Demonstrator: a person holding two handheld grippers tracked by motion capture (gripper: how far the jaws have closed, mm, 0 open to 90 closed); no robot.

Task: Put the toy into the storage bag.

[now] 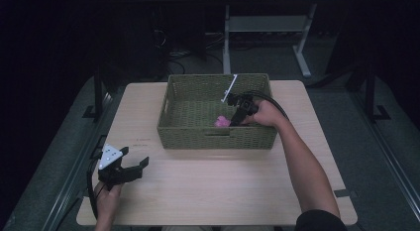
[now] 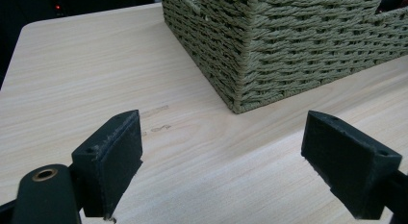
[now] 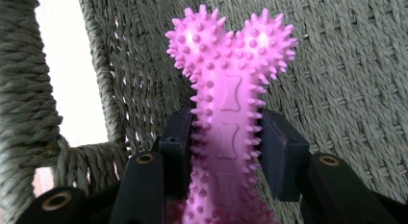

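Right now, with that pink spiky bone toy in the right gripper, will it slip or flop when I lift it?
The pink bone toy looks like soft rubber, so it may flex a little. Its nubs sit against both pads of the right gripper, which probably resists slipping. It seems light for its size and unlikely to roll far in the woven basket, given its knobbed end.

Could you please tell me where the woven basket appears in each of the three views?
High view: woven basket at table centre, far half.
Left gripper view: its corner fills the upper right.
Right gripper view: its inner wall behind the pink toy.
Shared landmark: the olive weave.
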